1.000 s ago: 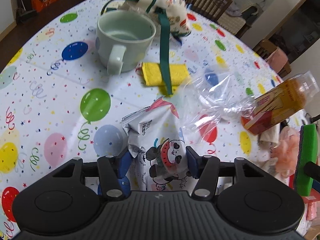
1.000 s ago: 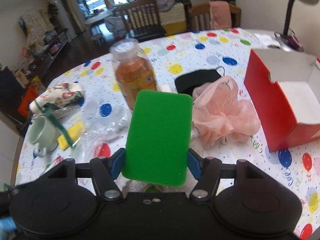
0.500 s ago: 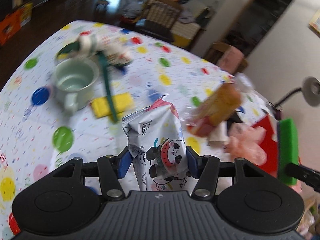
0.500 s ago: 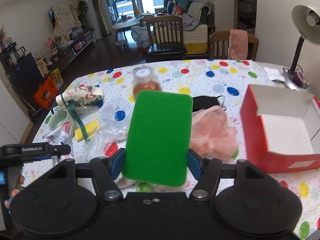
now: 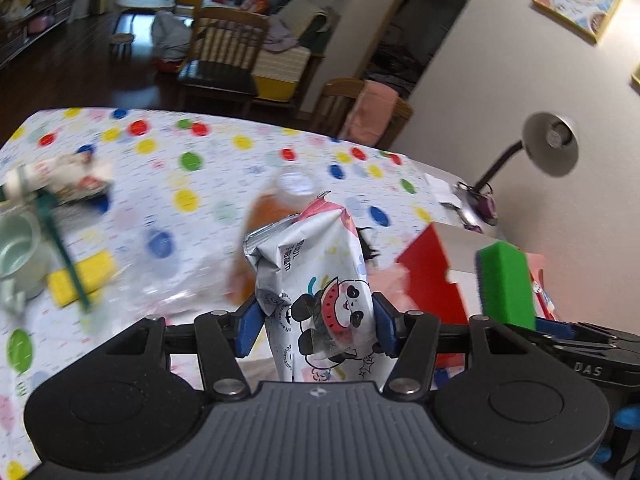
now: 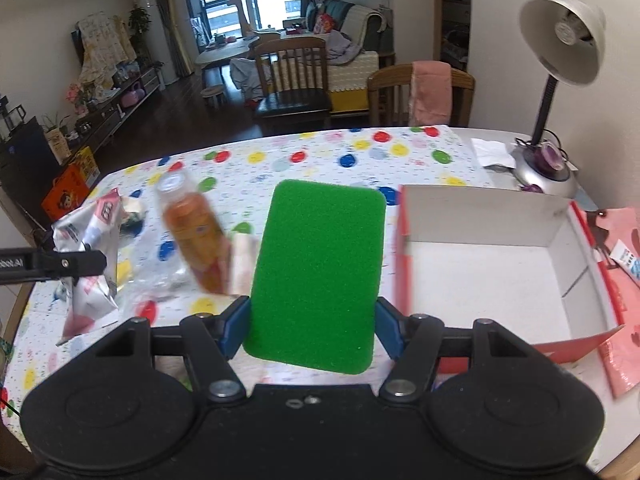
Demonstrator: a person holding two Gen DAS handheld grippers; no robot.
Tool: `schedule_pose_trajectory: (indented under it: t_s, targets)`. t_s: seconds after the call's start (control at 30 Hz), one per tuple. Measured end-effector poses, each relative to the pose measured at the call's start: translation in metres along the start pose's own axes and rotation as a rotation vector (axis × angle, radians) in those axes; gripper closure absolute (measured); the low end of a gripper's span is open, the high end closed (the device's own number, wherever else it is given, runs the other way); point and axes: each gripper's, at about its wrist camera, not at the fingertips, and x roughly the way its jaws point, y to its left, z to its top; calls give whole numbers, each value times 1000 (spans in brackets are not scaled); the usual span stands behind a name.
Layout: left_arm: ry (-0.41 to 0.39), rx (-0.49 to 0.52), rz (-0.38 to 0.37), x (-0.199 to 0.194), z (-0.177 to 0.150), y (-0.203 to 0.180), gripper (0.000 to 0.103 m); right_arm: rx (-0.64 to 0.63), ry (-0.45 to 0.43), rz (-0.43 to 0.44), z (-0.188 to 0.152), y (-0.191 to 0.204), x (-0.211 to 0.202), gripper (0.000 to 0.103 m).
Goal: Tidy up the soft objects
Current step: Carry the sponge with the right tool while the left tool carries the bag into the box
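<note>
A: Where's the green sponge sitting against the right gripper?

B: Upright between the two blue pads, broad face to the camera. Both pads press its long edges near the lower end, so the fingers are clenched on it, and most of the sponge stands up past the fingertips. It hangs above the table, just left of the open red box (white inside).

A: And the left gripper?

B: It's clamped on the wipes packet, the one with the panda and watermelon print. The blue pads squeeze the packet's lower part from both sides; its crumpled top juts beyond the fingers, in front of a blurred orange bottle.

A: Are the two near each other?

B: Side by side in the air, apart.
</note>
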Motion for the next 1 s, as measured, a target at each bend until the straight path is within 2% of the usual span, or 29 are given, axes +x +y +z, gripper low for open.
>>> schedule_pose_trajectory:
  t_s: [0.5,0.77,1.0]
  targets:
    - [71,196,-31,100,29,-161,46,41,43,-26,21,-141,25,39]
    - [150,283,-22,163,31,-224,46,77,65,-60,23,-202,40,38]
    - [242,314,-6,225,23,-257,46,79,106,-97,16,-237,53,38]
